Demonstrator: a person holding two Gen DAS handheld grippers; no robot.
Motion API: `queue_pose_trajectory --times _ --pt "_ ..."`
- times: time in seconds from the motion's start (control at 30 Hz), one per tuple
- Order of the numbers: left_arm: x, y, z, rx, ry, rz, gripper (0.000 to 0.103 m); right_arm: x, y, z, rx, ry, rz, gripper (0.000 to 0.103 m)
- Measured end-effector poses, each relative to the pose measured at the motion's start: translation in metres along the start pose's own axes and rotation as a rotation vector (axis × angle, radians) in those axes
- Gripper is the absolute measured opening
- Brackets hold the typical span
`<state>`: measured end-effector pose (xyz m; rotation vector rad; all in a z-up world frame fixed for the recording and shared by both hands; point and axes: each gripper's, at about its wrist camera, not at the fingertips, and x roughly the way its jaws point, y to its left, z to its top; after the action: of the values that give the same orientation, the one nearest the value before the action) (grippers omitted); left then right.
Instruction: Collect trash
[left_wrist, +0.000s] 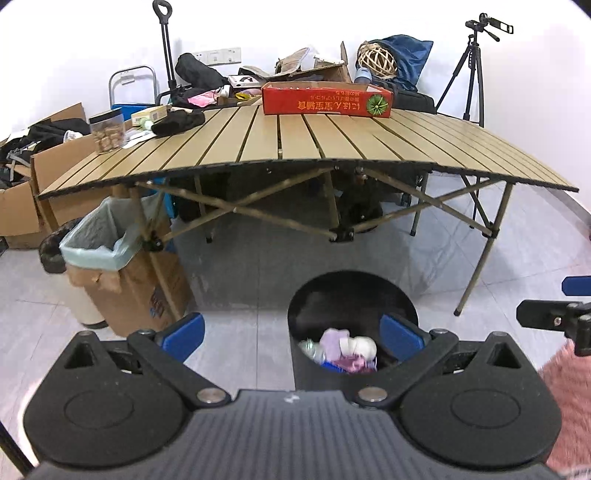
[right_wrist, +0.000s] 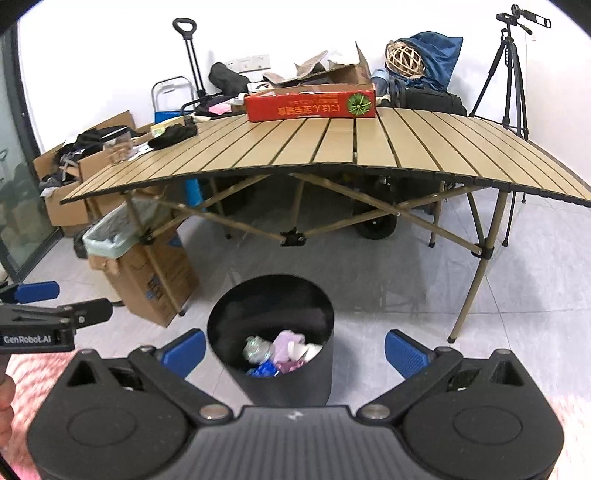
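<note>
Both claws, left (left_wrist: 291, 338) and right (right_wrist: 295, 350), gape empty over the bin (right_wrist: 271, 376) (seemingly crumpled wrappers inside).

Readable text
"GenRobot.AI" in white on left gripper (right_wrist: 55, 306) body; red box (right_wrist: 312, 103) print upside down, illegible.

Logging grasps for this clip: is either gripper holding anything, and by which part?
Nothing is held: left gripper and right gripper are both open and empty above the black bin.

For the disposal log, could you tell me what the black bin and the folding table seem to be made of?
Black bin: smooth matte wall, likely plastic or coated metal; I cannot tell which. Folding table: tan slats with dark gaps, perhaps painted metal with a wood look, on thin crossed tube legs.
</note>
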<state>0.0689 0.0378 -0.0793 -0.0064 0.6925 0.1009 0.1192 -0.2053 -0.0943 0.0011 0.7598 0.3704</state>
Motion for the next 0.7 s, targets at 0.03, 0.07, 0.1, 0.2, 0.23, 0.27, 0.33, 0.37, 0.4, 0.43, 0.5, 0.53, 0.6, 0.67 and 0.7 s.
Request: queue_pose_trajectory --times 0.03,0.07,0.1,0.2,0.23,0.27,0.33,0.37,0.4,0.43,0.5,0.53,0.6,0.67,0.7 --pt "-0.005 0.001 -0.004 -0.003 0.001 -0.005 0.103 -0.006 0.003 -0.005 -0.001 0.001 0.001 0.103" --pt "-0.01 0.002 -0.008 -0.004 0.004 -0.013 0.103 -0.012 0.005 -0.009 -0.003 0.001 0.0 0.103" --pt "-0.014 0.001 -0.012 -0.004 0.002 -0.02 0.103 -0.017 0.008 -0.014 -0.003 0.0 -0.003 0.103" --pt "-0.025 -0.001 -0.02 0.001 -0.012 -0.029 0.103 -0.026 0.01 -0.023 0.015 0.013 -0.019 0.103" --pt "-0.027 -0.001 -0.022 0.002 -0.014 -0.037 0.103 -0.028 0.01 -0.026 0.023 0.017 -0.021 0.103" --pt "-0.028 -0.003 -0.023 0.004 -0.01 -0.046 0.103 -0.029 0.01 -0.028 0.026 0.021 -0.023 0.103" --pt "-0.029 -0.007 -0.024 0.007 -0.003 -0.061 0.103 -0.032 0.012 -0.031 0.025 0.026 -0.026 0.103" --pt "-0.029 -0.008 -0.025 0.01 -0.004 -0.067 0.103 -0.034 0.012 -0.033 0.023 0.027 -0.025 0.103" --pt "-0.03 -0.009 -0.025 0.013 -0.006 -0.071 0.103 -0.035 0.014 -0.033 0.021 0.026 -0.025 0.103" --pt "-0.031 -0.011 -0.025 0.016 -0.01 -0.074 0.103 -0.036 0.015 -0.033 0.017 0.023 -0.025 0.103" --pt "-0.033 -0.012 -0.025 0.017 -0.017 -0.074 0.103 -0.038 0.016 -0.032 0.011 0.016 -0.024 0.103" --pt "-0.034 -0.012 -0.025 0.016 -0.019 -0.074 0.103 -0.038 0.017 -0.032 0.01 0.016 -0.024 0.103" --pt "-0.034 -0.011 -0.025 0.012 -0.021 -0.073 0.103 -0.038 0.018 -0.031 0.008 0.017 -0.022 0.103" --pt "-0.034 -0.011 -0.025 0.009 -0.02 -0.074 0.103 -0.038 0.018 -0.031 0.007 0.018 -0.022 0.103" --pt "-0.034 -0.011 -0.025 0.009 -0.02 -0.075 0.103 -0.038 0.018 -0.031 0.007 0.017 -0.022 0.103"
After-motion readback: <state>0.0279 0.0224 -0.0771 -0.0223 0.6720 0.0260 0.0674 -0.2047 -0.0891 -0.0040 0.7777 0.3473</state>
